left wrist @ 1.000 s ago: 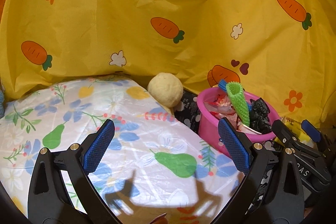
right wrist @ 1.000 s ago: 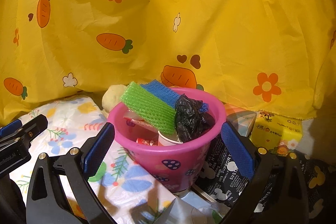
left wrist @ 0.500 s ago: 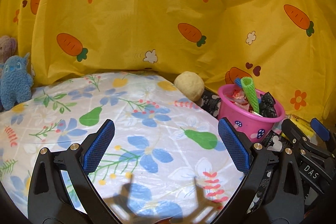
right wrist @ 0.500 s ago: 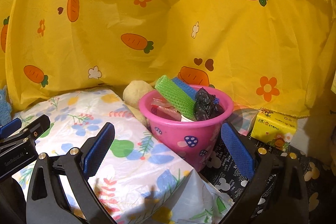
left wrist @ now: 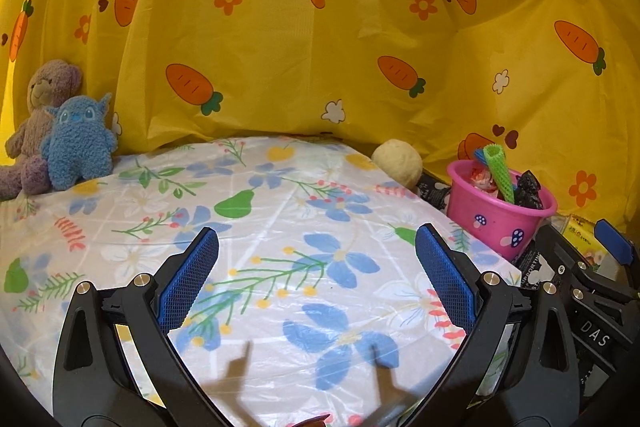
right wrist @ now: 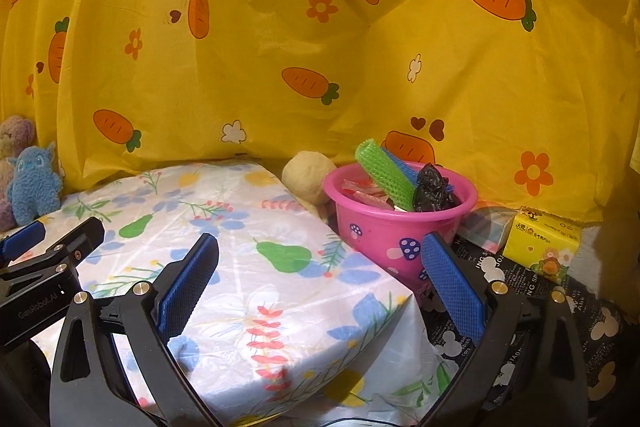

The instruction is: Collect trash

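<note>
A pink bucket point(right wrist: 396, 227) with mushroom prints stands to the right of the floral-covered table point(right wrist: 240, 267). It holds a green foam net point(right wrist: 384, 171), a blue foam net, a black plastic bag point(right wrist: 434, 183) and red wrappers. In the left wrist view the pink bucket point(left wrist: 496, 219) sits at the right. My left gripper point(left wrist: 316, 279) hovers open over the table with nothing between its fingers. My right gripper point(right wrist: 320, 283) is open too, empty, short of the bucket and left of it.
A beige ball point(right wrist: 306, 177) rests behind the bucket by the yellow carrot-print curtain point(right wrist: 320, 47). A yellow tissue pack point(right wrist: 542, 245) lies on the black printed cloth point(right wrist: 560, 307) at right. Two plush toys point(left wrist: 60, 135) sit at the table's far left.
Both grippers have pulled back from the bucket, so it looks smaller and farther off. The left wrist view has widened, and the plush toys now show. Both grippers stayed open.
</note>
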Demonstrator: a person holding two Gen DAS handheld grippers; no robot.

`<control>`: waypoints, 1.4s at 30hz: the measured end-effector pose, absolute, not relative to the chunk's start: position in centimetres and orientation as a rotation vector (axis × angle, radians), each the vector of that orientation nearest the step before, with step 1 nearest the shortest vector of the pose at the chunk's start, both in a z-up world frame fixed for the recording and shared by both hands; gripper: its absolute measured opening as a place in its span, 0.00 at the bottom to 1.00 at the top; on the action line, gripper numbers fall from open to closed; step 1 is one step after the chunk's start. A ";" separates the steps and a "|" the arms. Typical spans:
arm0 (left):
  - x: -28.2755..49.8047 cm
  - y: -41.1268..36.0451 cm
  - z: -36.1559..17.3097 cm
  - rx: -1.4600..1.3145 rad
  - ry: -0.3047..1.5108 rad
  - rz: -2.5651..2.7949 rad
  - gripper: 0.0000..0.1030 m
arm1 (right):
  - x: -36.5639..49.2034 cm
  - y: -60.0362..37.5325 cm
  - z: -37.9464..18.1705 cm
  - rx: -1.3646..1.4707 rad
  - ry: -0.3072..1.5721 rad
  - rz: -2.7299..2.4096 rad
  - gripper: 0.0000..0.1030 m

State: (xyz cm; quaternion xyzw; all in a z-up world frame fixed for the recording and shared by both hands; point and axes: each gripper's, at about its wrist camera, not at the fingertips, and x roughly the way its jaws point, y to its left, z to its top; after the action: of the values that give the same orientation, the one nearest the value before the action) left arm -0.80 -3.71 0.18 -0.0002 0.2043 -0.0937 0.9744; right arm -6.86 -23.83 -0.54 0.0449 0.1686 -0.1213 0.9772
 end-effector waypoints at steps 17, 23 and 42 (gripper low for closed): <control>-2.9 -1.0 -0.2 -0.022 0.405 -0.133 0.94 | -7.5 -21.3 -1.2 0.070 0.342 -0.174 0.95; -3.1 -1.3 -0.1 -0.019 0.397 -0.141 0.94 | -7.7 -21.5 -1.2 0.071 0.337 -0.177 0.95; -3.5 -1.7 0.0 -0.003 0.385 -0.129 0.94 | -7.7 -21.5 -1.2 0.072 0.338 -0.177 0.95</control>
State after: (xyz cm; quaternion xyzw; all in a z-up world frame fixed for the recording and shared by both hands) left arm -3.46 -1.65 0.02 -0.0016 0.1911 -0.0639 0.9795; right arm -7.70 -21.54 -1.20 0.0356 0.1677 -0.0878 0.9813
